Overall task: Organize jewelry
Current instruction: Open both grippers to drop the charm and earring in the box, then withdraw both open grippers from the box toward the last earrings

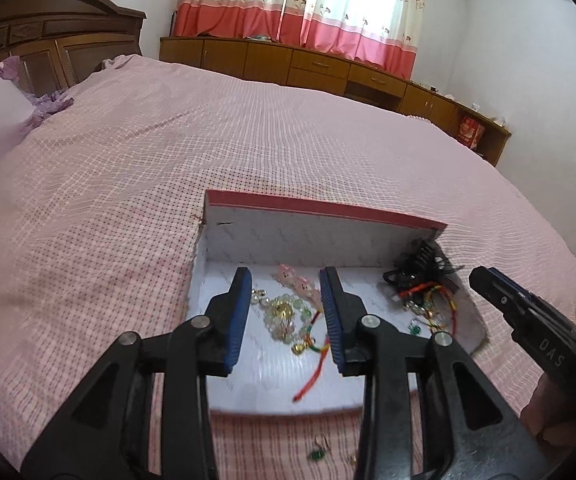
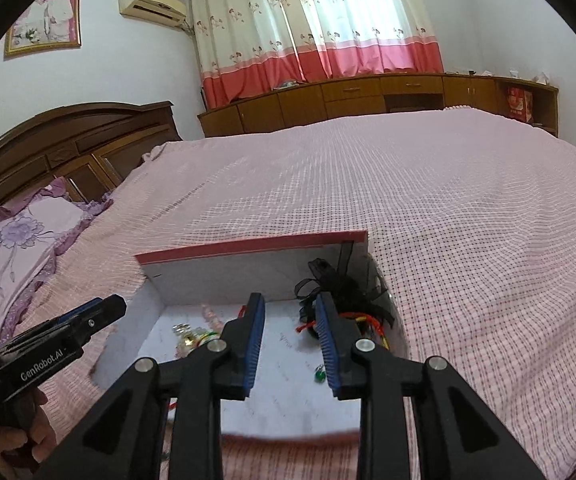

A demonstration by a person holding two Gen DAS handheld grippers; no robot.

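Pink checked bedspread (image 1: 207,152) carries an open box (image 1: 320,216), red-edged lid standing upright at the far side. Left gripper (image 1: 285,280) hangs above the box's left half, jaws apart, nothing between the pads; below it on the white floor lie a pale green bead bracelet (image 1: 283,316) and pink beads (image 1: 292,276). Right gripper (image 2: 290,304) hangs over the right half, jaws likewise apart and empty, with a black hair clip (image 2: 328,280) and red cords (image 2: 352,318) beneath. A small green piece (image 1: 315,455) sits on the bedspread outside the near edge.

Both wrist views (close, downward) share the box (image 1: 320,236)
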